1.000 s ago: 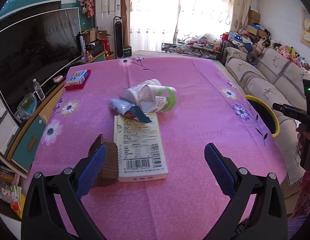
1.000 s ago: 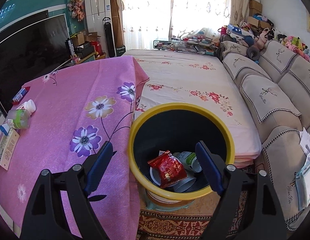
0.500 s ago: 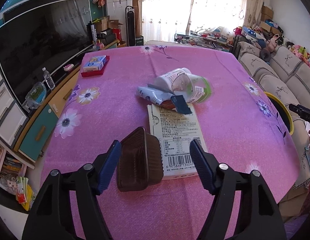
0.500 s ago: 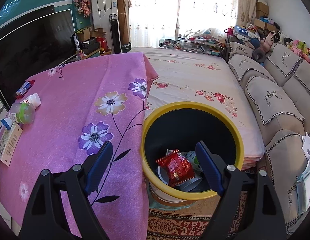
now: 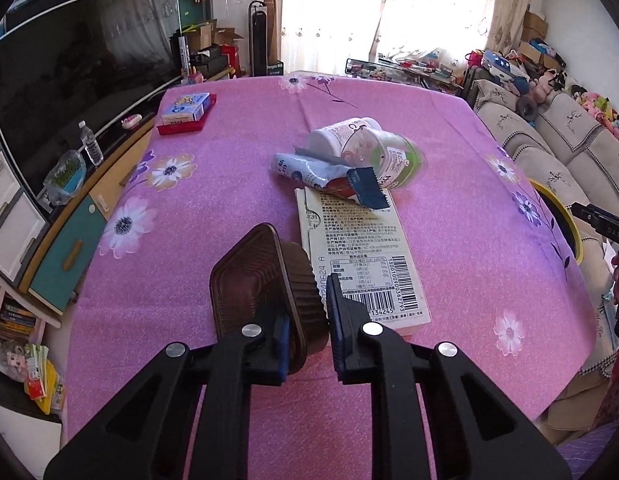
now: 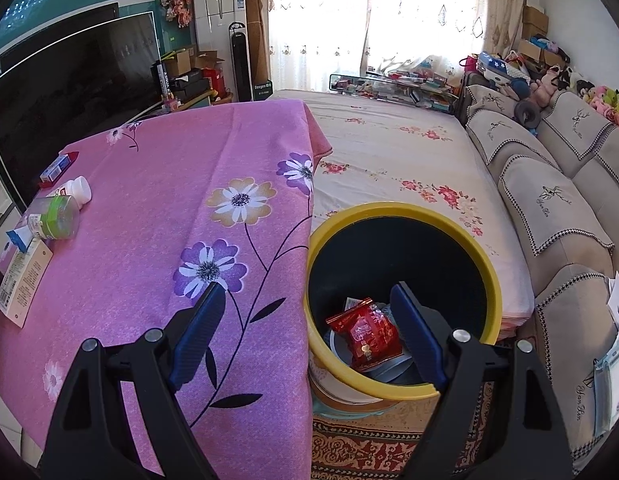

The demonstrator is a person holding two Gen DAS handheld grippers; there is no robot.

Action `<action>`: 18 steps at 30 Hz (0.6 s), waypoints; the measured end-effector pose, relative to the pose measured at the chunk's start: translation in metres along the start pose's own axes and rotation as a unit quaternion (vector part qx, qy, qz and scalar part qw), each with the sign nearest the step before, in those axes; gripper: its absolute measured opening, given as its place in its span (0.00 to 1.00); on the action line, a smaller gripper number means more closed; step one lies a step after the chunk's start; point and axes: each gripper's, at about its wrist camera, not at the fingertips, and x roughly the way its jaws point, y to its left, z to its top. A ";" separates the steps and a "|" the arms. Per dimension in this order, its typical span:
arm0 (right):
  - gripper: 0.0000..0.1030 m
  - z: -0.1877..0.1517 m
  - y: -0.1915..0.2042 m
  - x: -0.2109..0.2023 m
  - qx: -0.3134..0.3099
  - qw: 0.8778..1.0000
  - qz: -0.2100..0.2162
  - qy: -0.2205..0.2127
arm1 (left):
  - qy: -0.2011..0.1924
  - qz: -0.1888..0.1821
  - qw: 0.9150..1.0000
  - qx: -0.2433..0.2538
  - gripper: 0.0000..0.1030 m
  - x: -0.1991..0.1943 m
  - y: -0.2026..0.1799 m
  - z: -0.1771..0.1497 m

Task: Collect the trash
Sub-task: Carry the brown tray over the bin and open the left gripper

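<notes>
On the pink worktop (image 5: 229,184) the left tongs (image 5: 307,320) pinch the brown plastic tray's (image 5: 261,284) wall, the pick-up step, so next comes lifting it to the yellow-rimmed bin (image 6: 405,216), over which the right tongs (image 6: 309,320) hang spread and empty.

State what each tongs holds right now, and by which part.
Left tongs grip the brown plastic tray by its near side wall. Right tongs are open, holding nothing.

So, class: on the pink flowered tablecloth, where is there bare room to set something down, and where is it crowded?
Free: the pink flowered tablecloth between the red tray with a blue box and the litter pile, and the stretch beside the yellow-rimmed bin. Crowded: the middle, where cups and wrappers, the flat cream carton and the brown plastic tray cluster.
</notes>
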 end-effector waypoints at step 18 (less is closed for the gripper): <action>0.78 -0.023 -0.029 -0.034 0.041 0.998 -0.028 -0.024 | -0.064 -0.040 0.995 0.068 0.16 -0.042 -0.077 0.031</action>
